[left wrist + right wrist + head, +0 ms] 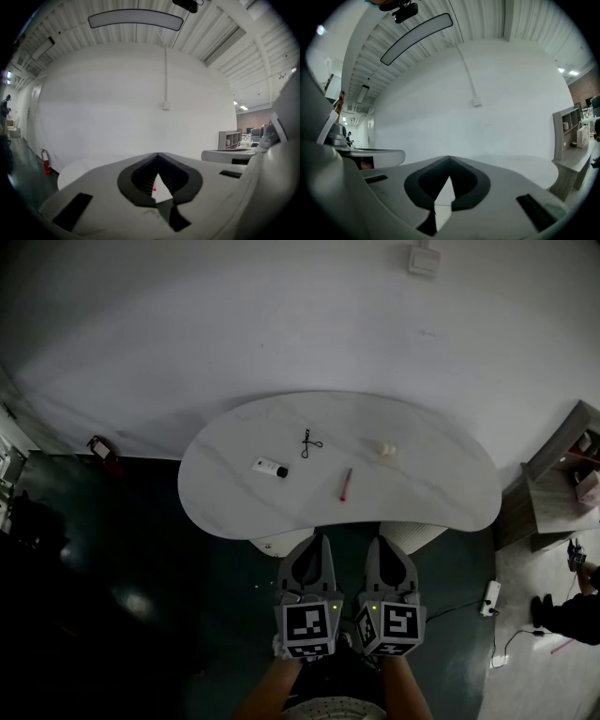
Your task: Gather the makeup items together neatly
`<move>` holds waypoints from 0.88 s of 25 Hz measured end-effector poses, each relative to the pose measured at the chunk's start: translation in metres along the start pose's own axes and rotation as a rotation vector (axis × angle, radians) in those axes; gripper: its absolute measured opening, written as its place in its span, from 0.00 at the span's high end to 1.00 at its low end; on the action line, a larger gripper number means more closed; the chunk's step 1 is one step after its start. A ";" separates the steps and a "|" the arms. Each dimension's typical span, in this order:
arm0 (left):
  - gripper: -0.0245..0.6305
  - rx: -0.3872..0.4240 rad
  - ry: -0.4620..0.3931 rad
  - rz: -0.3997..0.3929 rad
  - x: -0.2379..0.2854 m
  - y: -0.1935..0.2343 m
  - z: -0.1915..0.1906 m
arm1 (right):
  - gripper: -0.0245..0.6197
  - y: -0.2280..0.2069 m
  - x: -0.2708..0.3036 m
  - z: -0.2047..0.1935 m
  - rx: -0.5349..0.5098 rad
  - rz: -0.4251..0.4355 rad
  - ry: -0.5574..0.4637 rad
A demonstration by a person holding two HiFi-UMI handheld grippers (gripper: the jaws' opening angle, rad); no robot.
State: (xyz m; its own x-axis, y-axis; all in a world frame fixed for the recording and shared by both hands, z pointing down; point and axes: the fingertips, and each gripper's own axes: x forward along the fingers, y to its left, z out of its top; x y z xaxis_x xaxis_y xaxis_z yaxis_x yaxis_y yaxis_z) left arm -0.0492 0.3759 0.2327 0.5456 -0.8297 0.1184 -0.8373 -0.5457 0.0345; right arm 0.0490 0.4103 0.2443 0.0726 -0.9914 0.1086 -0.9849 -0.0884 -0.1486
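**Grippers.** The left gripper [158,155] has its jaws closed tip to tip, with nothing between them. The right gripper [449,159] is likewise fully closed and empty. In the head view both units are held side by side, close together but not touching, at the near edge of the table [441,498] and pointing roughly level across it. Neither gripper contacts any item.

**Work surface.** The table is white and kidney-shaped and stands on a dark floor against a white wall. Four items lie on its top, spread apart from one another:

- A small white tube [270,467] with a dark cap lies on its side, left of centre.
- A black eyelash curler [309,442] lies beyond and to the right of the tube, nearer the wall.
- A red pencil [345,484] lies almost end-on to the person, nearest the front edge, between the tube and the right half of the table.
- A small pale object [388,450], too small to identify with certainty and possibly a sponge, lies right of the curler.

In the left gripper view, a red speck shows through the gap behind the closed tips; it is probably the pencil.

**Surroundings.** A red fire extinguisher [101,448] stands at the wall to the left. A shelf unit [553,488] stands to the right. A white power strip [489,594] lies on the floor near it.
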 end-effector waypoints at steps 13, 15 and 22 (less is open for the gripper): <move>0.90 -0.021 0.025 0.062 0.017 -0.014 -0.015 | 0.97 -0.028 0.014 -0.011 0.010 0.050 0.045; 0.90 -0.021 0.035 0.070 0.019 -0.015 -0.017 | 0.97 -0.031 0.015 -0.012 0.018 0.054 0.052; 0.90 -0.016 0.042 0.089 0.025 -0.010 -0.015 | 0.97 -0.037 0.025 -0.015 0.044 0.057 0.065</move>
State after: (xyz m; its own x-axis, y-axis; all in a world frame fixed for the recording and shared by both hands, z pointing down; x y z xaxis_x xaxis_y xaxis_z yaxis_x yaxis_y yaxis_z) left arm -0.0271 0.3622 0.2504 0.4675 -0.8688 0.1631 -0.8829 -0.4680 0.0382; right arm 0.0844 0.3906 0.2672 0.0050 -0.9867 0.1623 -0.9793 -0.0377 -0.1990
